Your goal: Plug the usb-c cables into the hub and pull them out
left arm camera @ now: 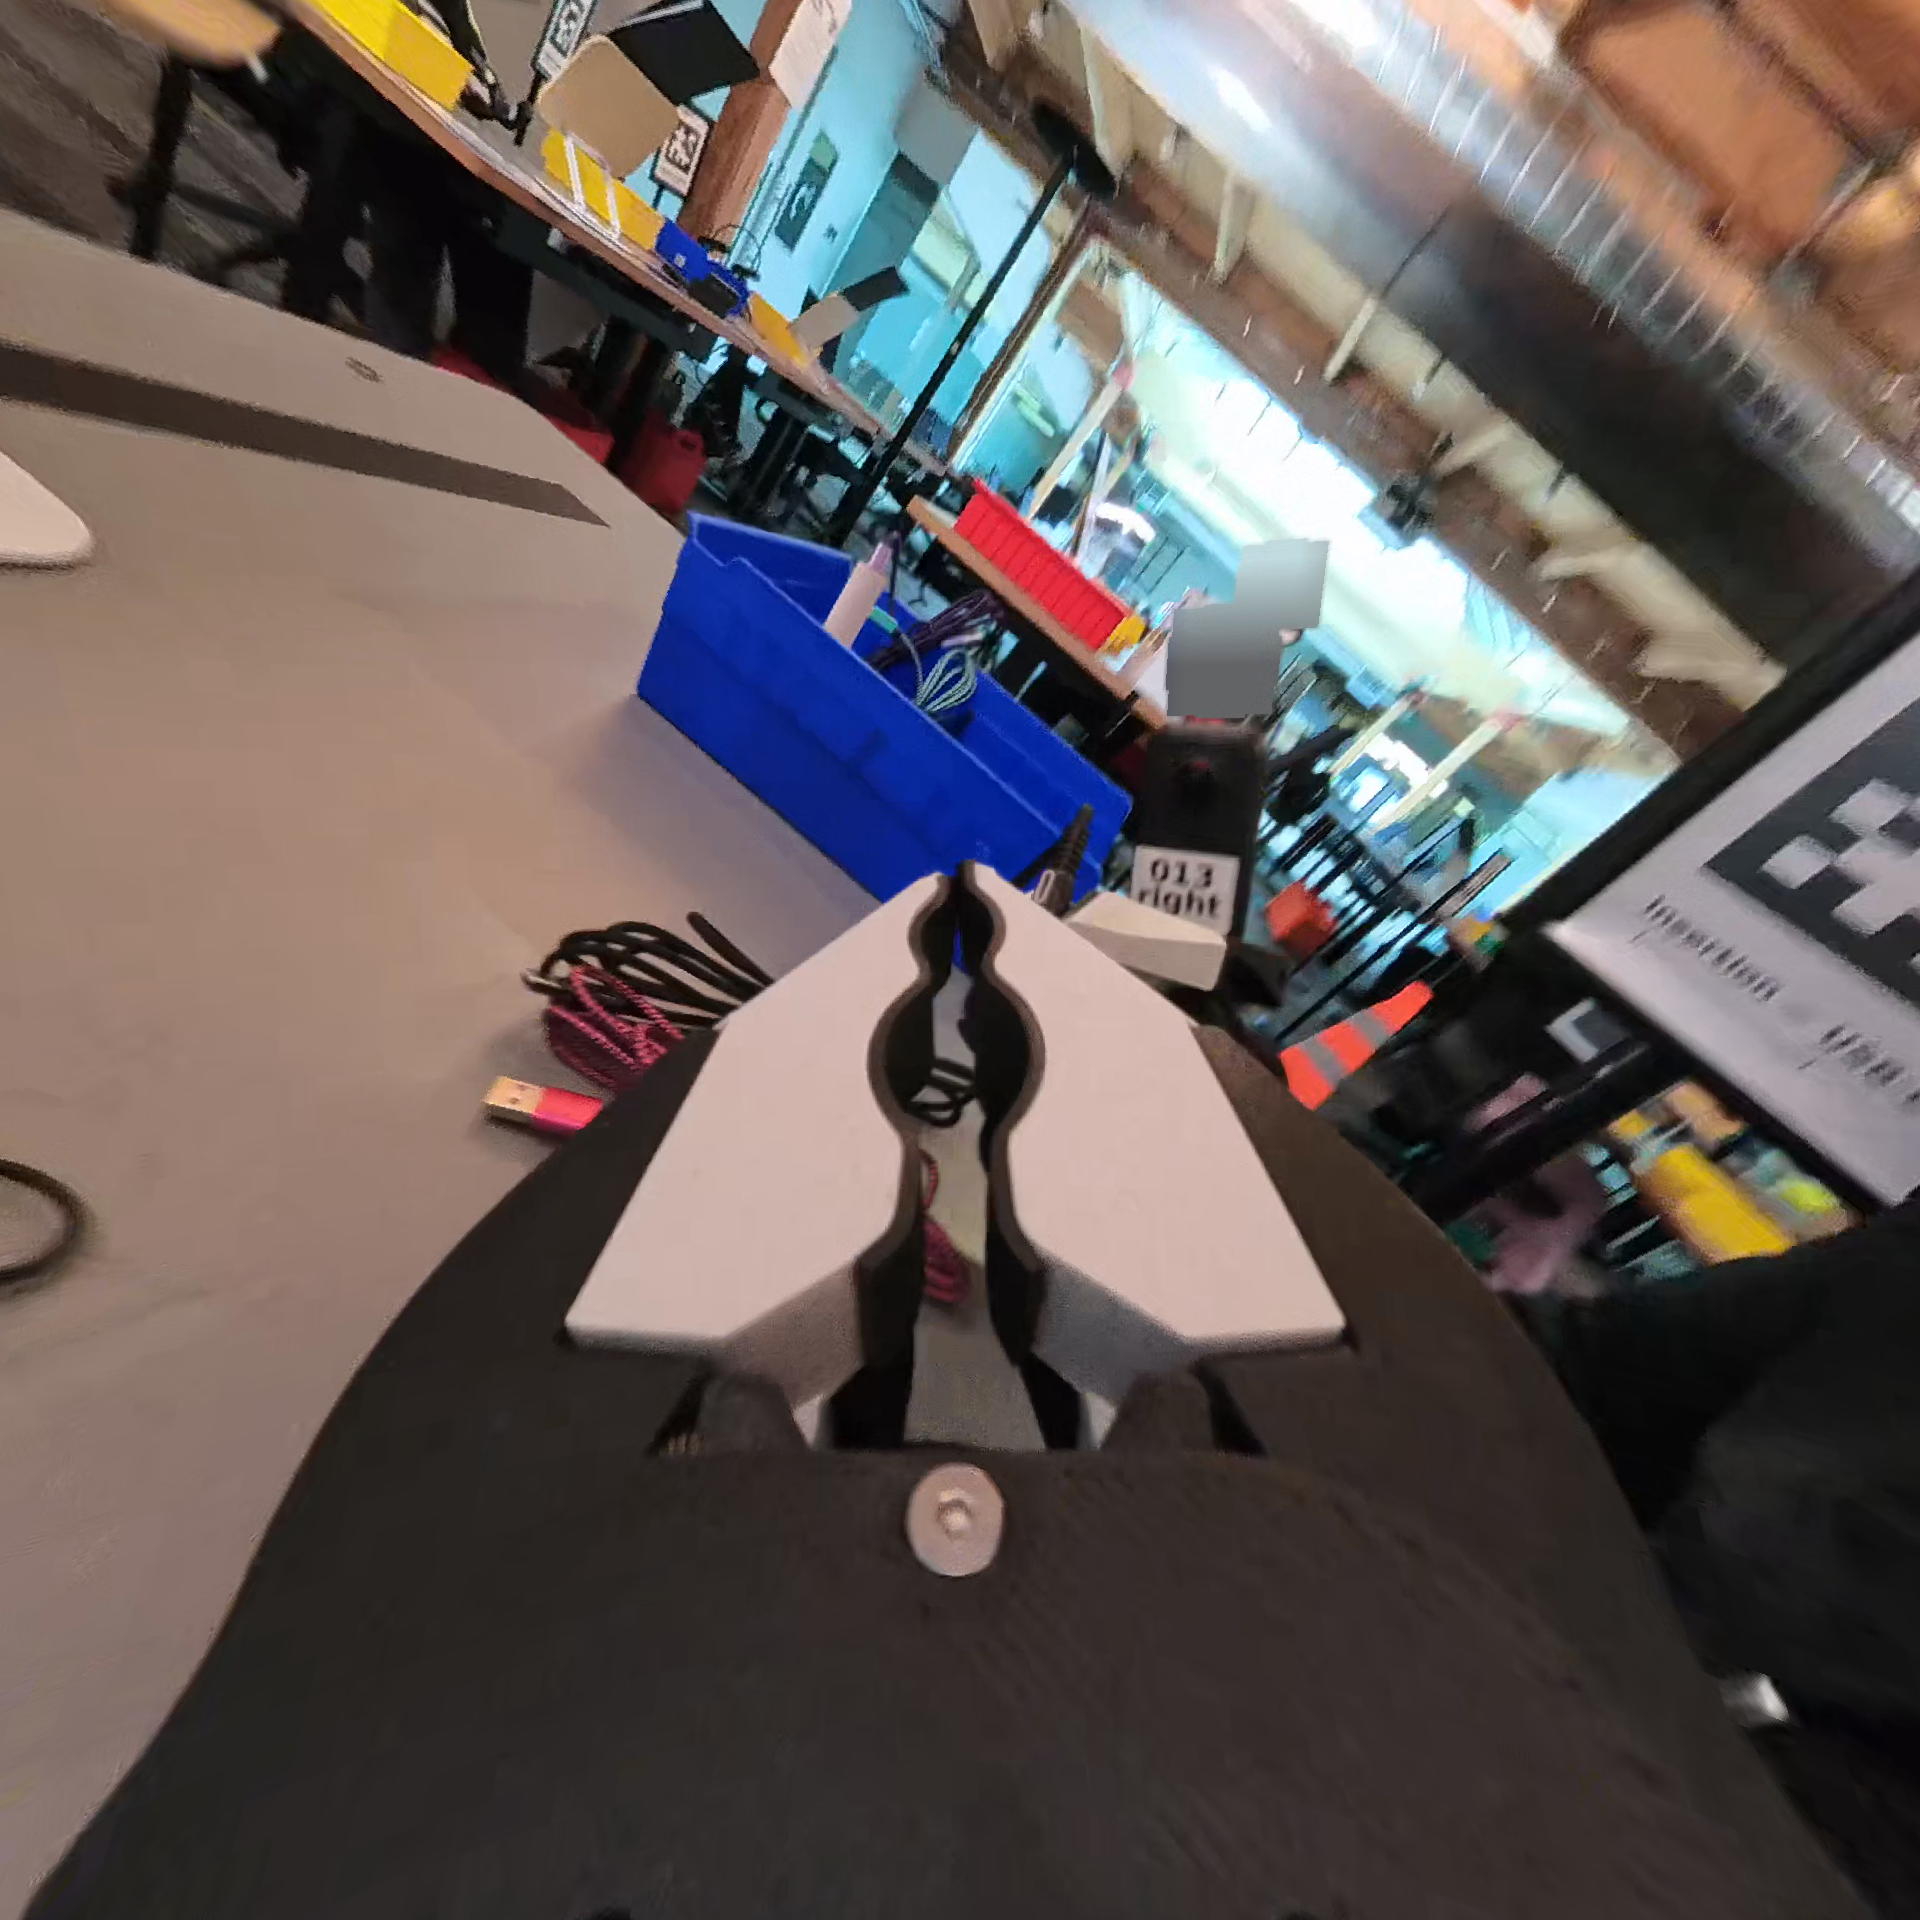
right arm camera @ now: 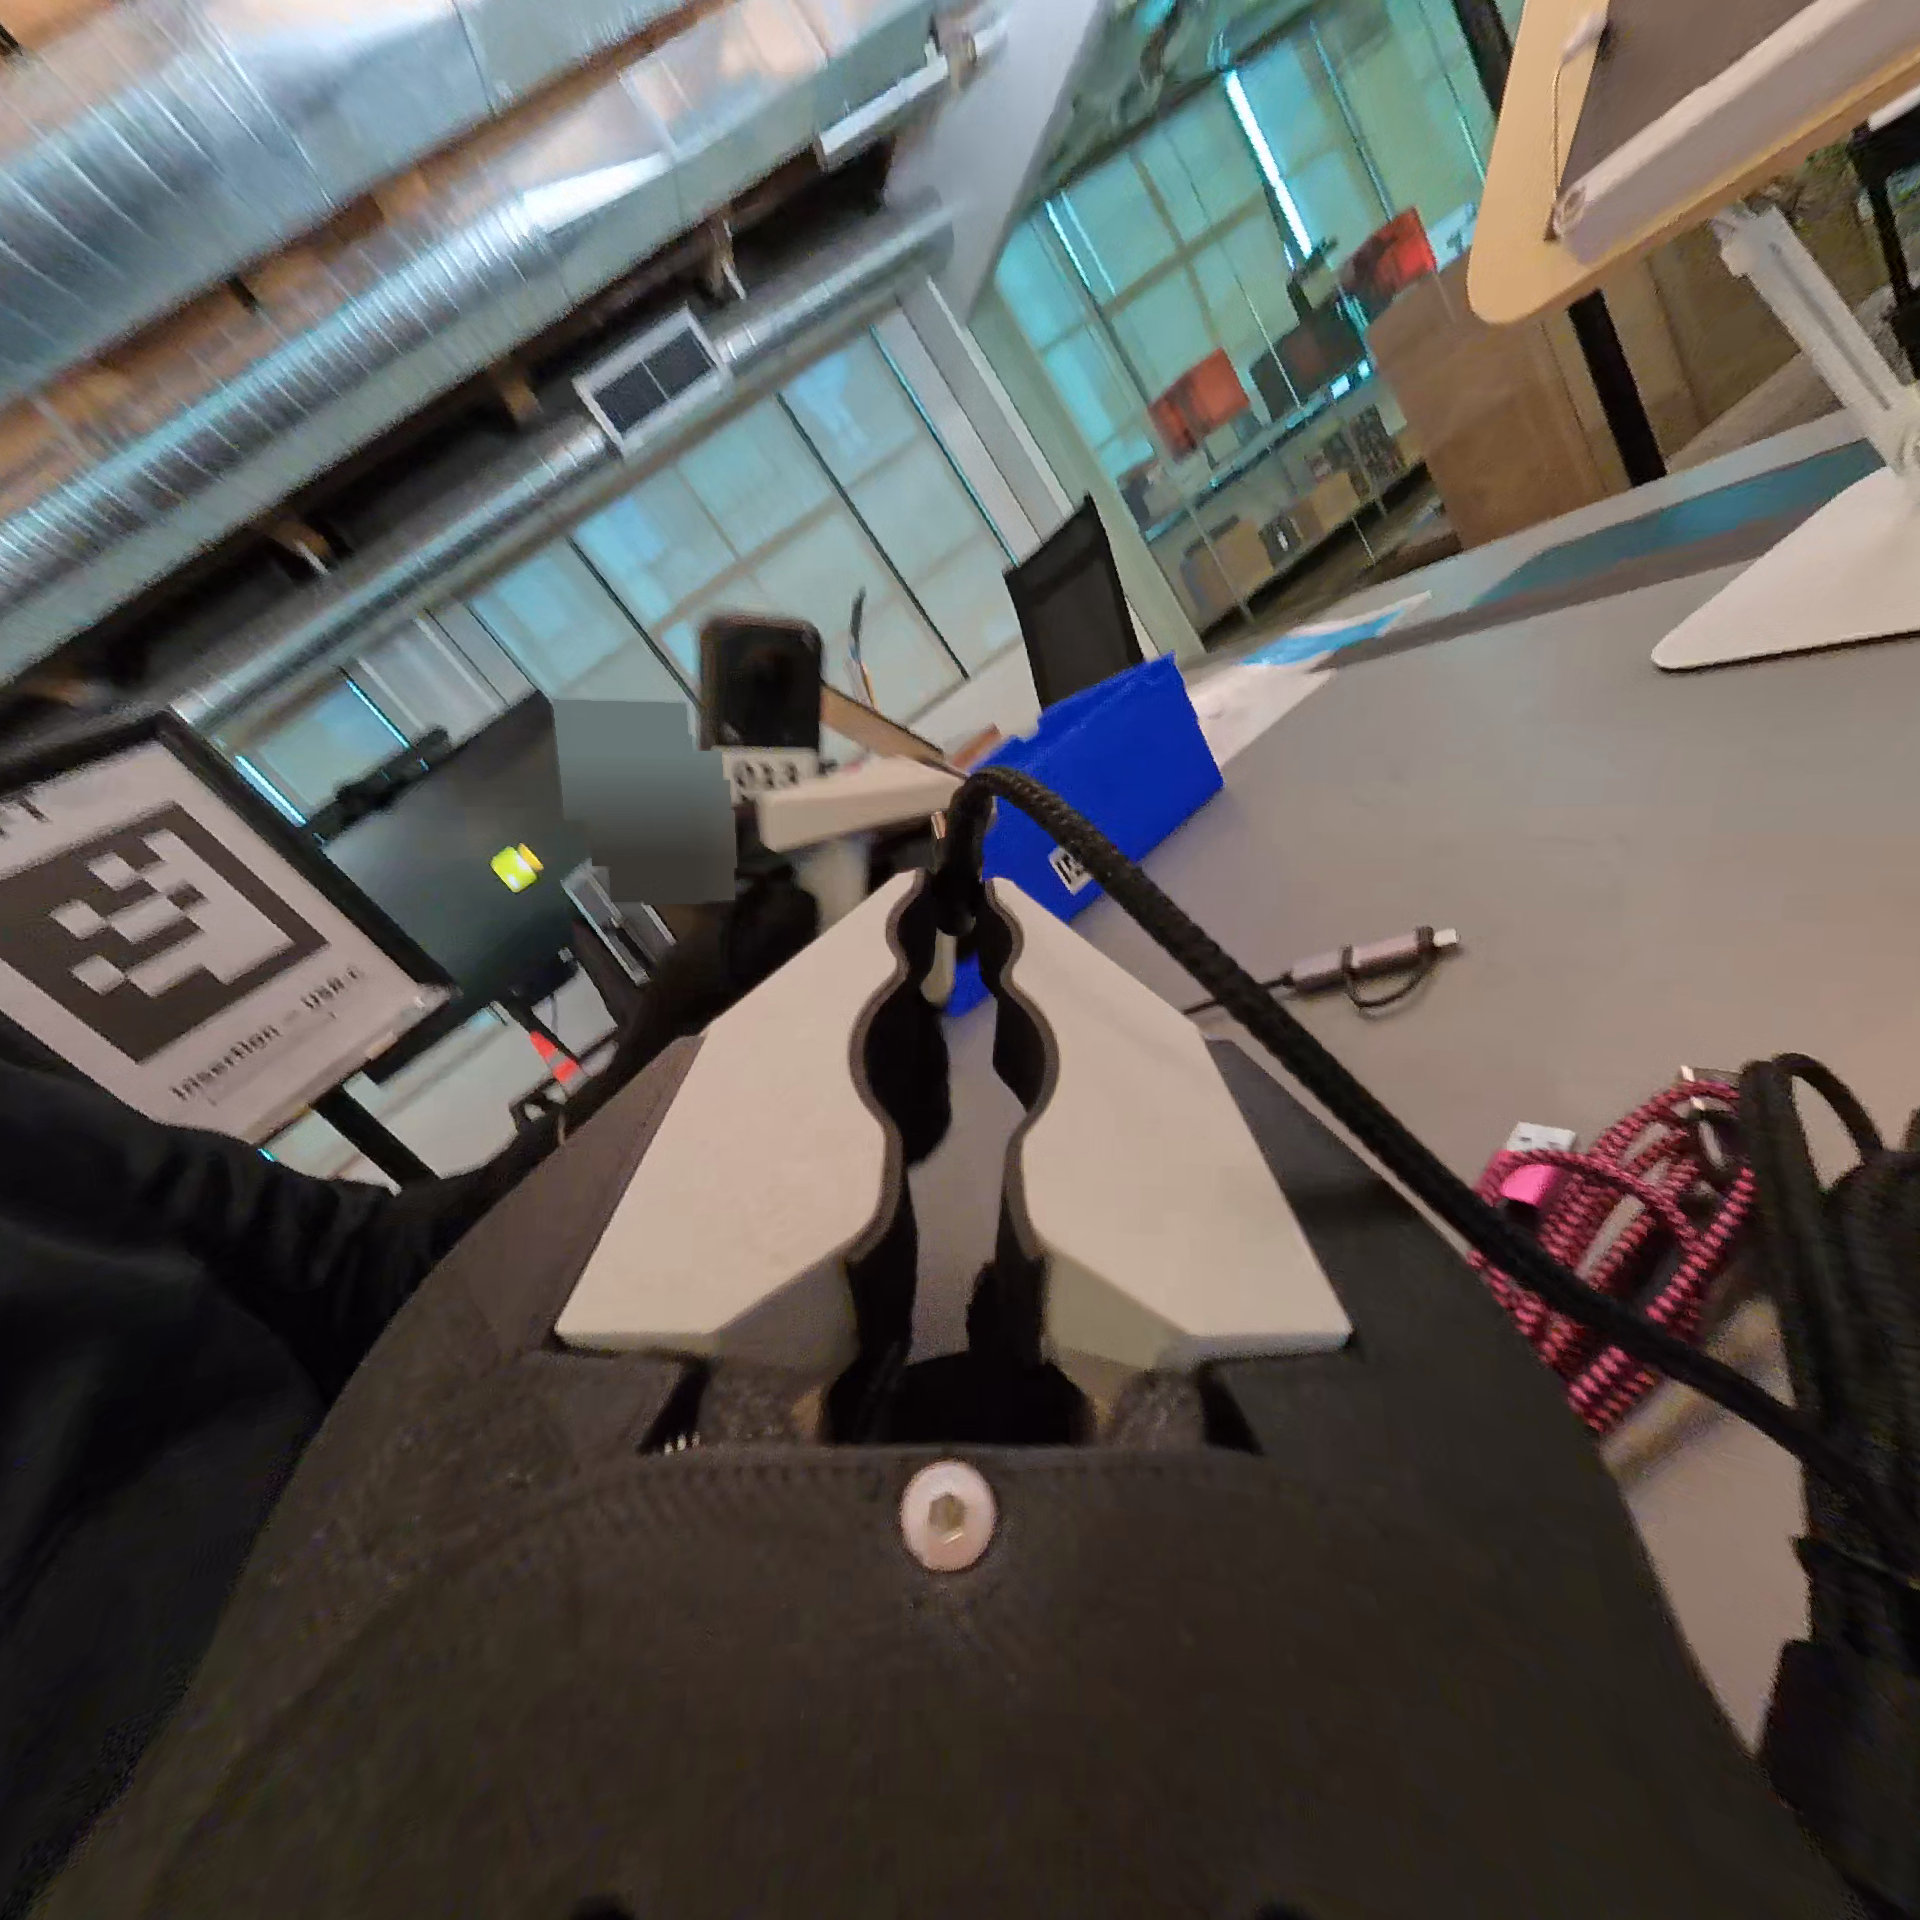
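Note:
My right gripper (right arm camera: 951, 894) is shut on the plug end of a black braided cable (right arm camera: 1195, 935), held above the grey table (right arm camera: 1558, 831). The cable arches over the fingertips and runs down right to a black coil. In the left wrist view the right gripper (left arm camera: 1143, 930) shows just beyond my fingertips, with the black plug (left arm camera: 1070, 857) sticking up from it. My left gripper (left arm camera: 958, 883) has its jaws closed, and I see nothing between them. It shows in the right wrist view (right arm camera: 842, 810) with a thin silvery flat piece (right arm camera: 883, 732) beside it. I cannot make out a hub.
A pink braided cable (left arm camera: 603, 1029) with a pink USB plug (left arm camera: 540, 1107) lies beside a black cable coil (left arm camera: 665, 956). A blue bin (left arm camera: 831, 727) holding cables stands behind. A grey adapter end (right arm camera: 1371, 961) and a white monitor base (right arm camera: 1787, 613) are on the table. A marker board (right arm camera: 156, 935) stands off the table. Less than 4 cm separates the two grippers' tips.

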`<state>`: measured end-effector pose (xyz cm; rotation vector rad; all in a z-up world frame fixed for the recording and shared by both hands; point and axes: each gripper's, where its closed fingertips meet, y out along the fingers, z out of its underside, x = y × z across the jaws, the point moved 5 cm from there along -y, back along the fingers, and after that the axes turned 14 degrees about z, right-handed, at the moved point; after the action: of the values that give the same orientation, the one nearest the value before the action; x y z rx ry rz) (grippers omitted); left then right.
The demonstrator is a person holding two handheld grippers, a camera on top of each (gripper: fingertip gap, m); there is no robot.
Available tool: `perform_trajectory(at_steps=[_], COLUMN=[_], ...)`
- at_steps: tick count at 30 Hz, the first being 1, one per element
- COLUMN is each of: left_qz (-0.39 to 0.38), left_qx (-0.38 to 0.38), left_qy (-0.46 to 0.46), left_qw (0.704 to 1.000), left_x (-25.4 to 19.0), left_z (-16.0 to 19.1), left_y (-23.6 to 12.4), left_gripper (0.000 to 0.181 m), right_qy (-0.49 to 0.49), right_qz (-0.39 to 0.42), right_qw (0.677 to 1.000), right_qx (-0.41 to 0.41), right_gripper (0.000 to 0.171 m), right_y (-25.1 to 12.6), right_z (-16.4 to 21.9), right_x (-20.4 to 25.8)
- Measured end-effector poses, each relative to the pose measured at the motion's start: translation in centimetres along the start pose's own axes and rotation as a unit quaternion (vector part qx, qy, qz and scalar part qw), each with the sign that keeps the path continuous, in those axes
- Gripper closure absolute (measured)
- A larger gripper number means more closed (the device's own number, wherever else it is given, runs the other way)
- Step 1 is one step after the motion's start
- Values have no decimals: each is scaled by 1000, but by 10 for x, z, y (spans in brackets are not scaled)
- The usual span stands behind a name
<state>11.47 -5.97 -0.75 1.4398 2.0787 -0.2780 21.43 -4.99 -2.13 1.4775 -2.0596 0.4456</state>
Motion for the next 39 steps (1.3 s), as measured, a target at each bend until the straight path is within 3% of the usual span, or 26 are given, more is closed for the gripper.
perform_trajectory(at_steps=[6, 13, 20, 26, 31, 39], left_qz=[9, 10, -38, -41, -9, -8], left_qx=[103, 110, 166, 137, 39, -10], left_qy=[72, 55, 110, 67, -30, -75], left_qw=[992, 992, 979, 987, 999, 997], left_x=[-15, -15, -13, -10, -9, -4], left_z=[7, 18, 27, 36, 39, 51], left_y=[9, 12, 16, 17, 14, 14], left_gripper=[181, 181, 181, 181, 181, 181], right_qy=[-42, -68, -82, -77, -46, -47], right_qz=[7, 14, 30, 34, 32, 16], right_qw=[997, 991, 986, 991, 997, 996], right_qx=[69, 116, 139, 108, 47, 75], right_gripper=[167, 166, 167, 167, 168, 168], right_y=[-1, -1, -6, -12, -15, -13], right_z=[8, 17, 20, 24, 23, 32], right_x=[2, 5, 3, 1, 3, 11])
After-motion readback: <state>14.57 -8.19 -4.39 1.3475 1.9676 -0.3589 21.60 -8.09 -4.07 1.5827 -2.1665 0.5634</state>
